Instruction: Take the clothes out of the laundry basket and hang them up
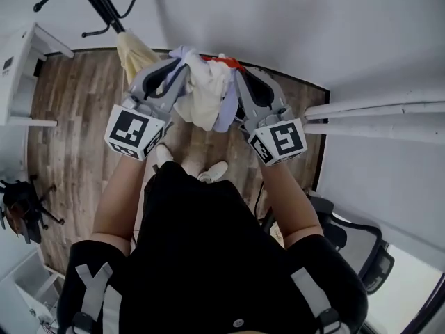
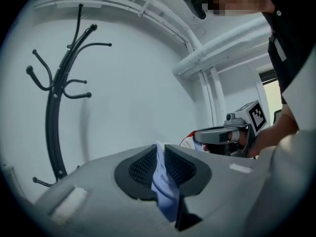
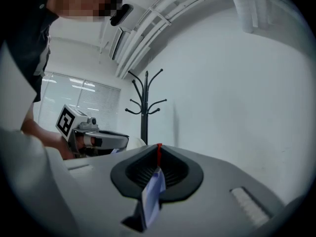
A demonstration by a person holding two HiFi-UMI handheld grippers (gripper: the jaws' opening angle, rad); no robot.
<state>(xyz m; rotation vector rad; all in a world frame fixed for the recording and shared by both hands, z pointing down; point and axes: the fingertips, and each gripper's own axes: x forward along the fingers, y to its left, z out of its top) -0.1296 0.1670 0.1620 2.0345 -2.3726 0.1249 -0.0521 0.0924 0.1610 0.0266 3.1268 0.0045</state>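
My left gripper [image 1: 181,68] and right gripper [image 1: 239,76] each pinch an edge of the pale garment [image 1: 205,94], which hangs bunched between them. Best to grip firmly and spread it level toward the coat stand [image 1: 104,9].

Wood plank floor [image 1: 76,152], white walls [image 1: 278,26], white pipes [image 1: 379,106], window blinds [image 3: 84,90]

No legible text, number, brand or sign is showing in any view. Only coded black-and-white square markers [image 1: 130,128] are showing, on the left marker cube [image 1: 154,141] and the right marker cube [image 1: 279,141]; they are carrying no characters.
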